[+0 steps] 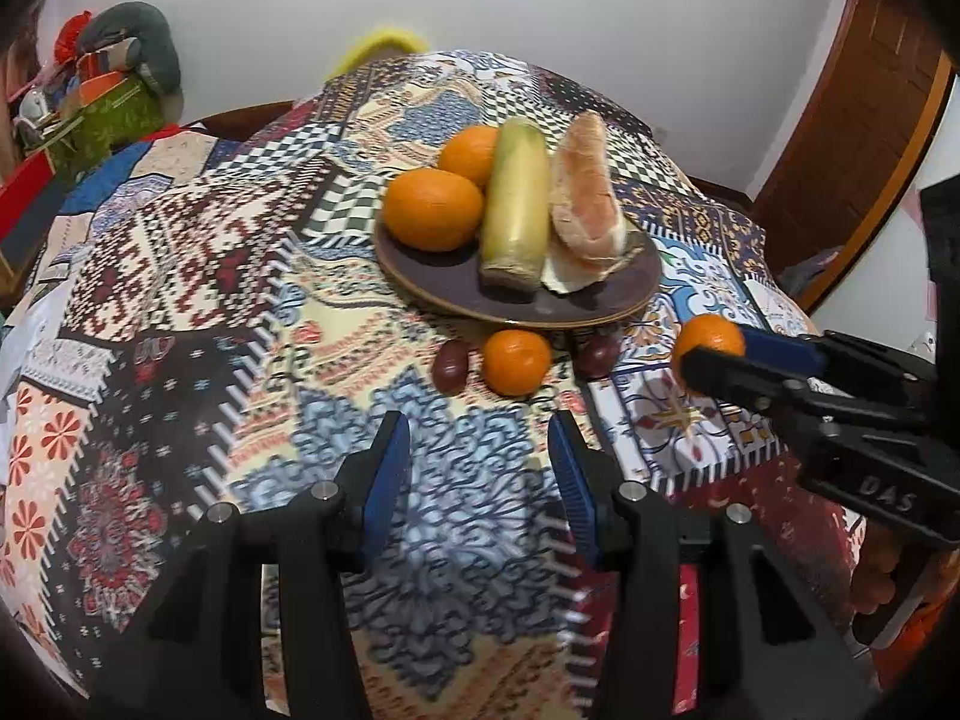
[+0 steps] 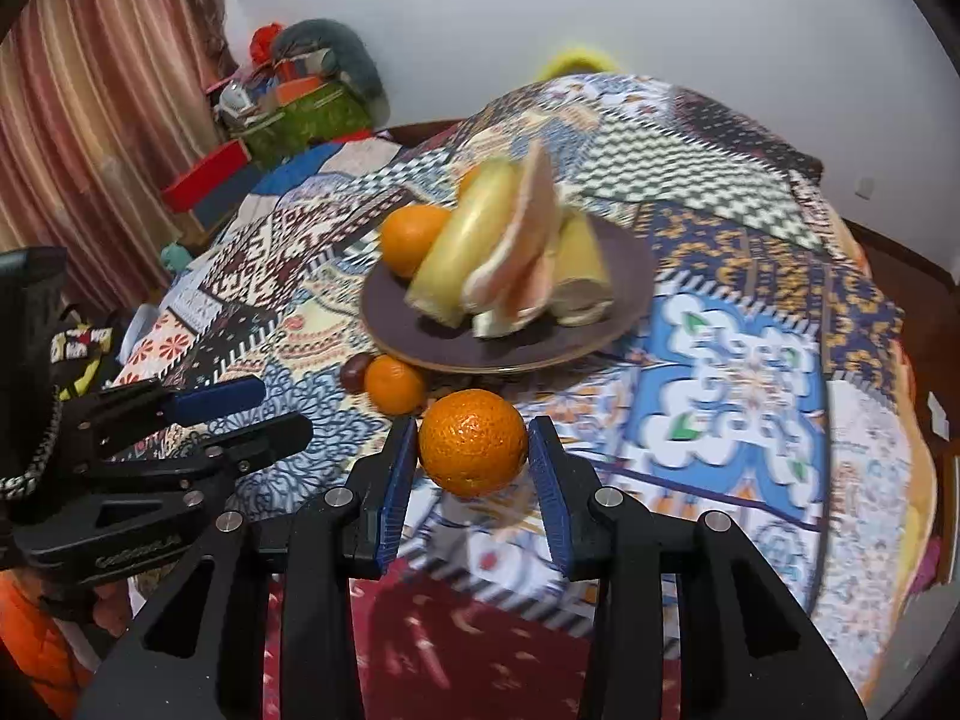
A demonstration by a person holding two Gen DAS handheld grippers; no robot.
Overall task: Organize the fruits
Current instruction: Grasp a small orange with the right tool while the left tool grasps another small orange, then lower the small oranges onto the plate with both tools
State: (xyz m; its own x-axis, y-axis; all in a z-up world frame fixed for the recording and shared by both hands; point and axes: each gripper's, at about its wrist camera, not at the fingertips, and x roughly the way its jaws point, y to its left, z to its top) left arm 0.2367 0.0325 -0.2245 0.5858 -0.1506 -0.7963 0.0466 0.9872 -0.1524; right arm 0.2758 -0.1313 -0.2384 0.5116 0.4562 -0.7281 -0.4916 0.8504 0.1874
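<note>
My right gripper point(image 2: 474, 468) is shut on a mandarin point(image 2: 473, 441), its blue pads pressing both sides; a shadow lies on the cloth beneath it. From the left wrist this mandarin point(image 1: 708, 339) and the right gripper point(image 1: 714, 351) appear at the right, in front of the plate. A dark plate point(image 1: 636, 294) holds two oranges point(image 1: 432, 207), a yellow-green stalk point(image 1: 516, 204) and a pomelo wedge point(image 1: 585, 198). Before the plate lie a small mandarin point(image 1: 516, 362) and two dark red fruits point(image 1: 450, 365). My left gripper point(image 1: 480, 474) stands open over the cloth with nothing between its pads.
A patchwork cloth point(image 1: 180, 300) covers the round table. Boxes and clutter point(image 1: 102, 102) stand at the back left, a wooden door point(image 1: 858, 138) at the right, a striped curtain point(image 2: 90, 150) at the left. The left gripper point(image 2: 285, 407) sits close beside the right one.
</note>
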